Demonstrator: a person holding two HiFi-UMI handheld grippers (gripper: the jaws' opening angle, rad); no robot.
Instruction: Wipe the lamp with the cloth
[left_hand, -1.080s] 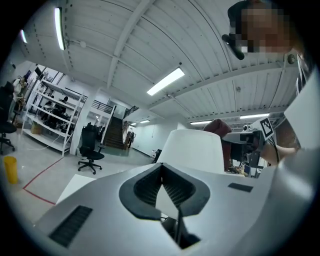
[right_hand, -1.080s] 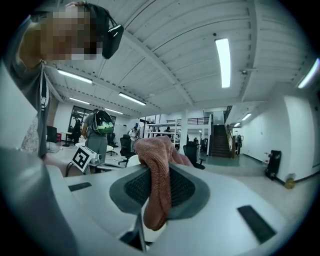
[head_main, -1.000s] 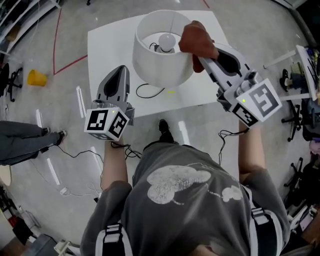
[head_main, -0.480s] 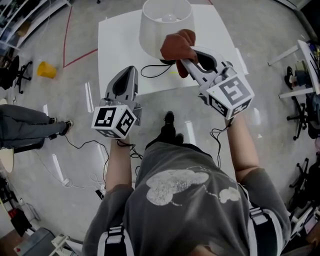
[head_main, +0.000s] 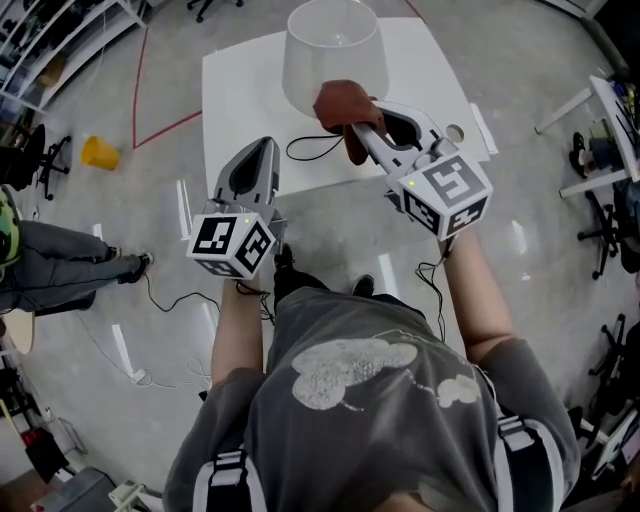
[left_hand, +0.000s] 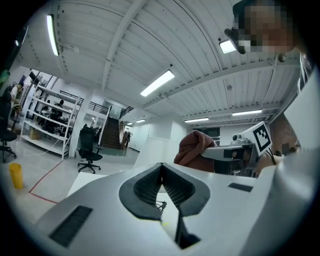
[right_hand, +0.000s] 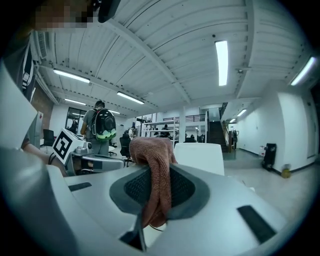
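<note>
Lamp wipe: cloth at the shade's near wall

Locate white table (head_main: 235, 90) carrying lamp (head_main: 330, 45), upright. Read right gripper (head_main: 356, 128) as clamped on brown cloth (head_main: 345, 103), bunched against the shade's near side for wiping; true contact cannot be confirmed. Read left gripper (head_main: 262, 145) as jaws pressed together on nothing, held by the table's front edge, apart from the lamp, likely to stay clear of the stroke. Expect lamp base hidden under the shade (only cord (head_main: 303, 150) shows).
</note>
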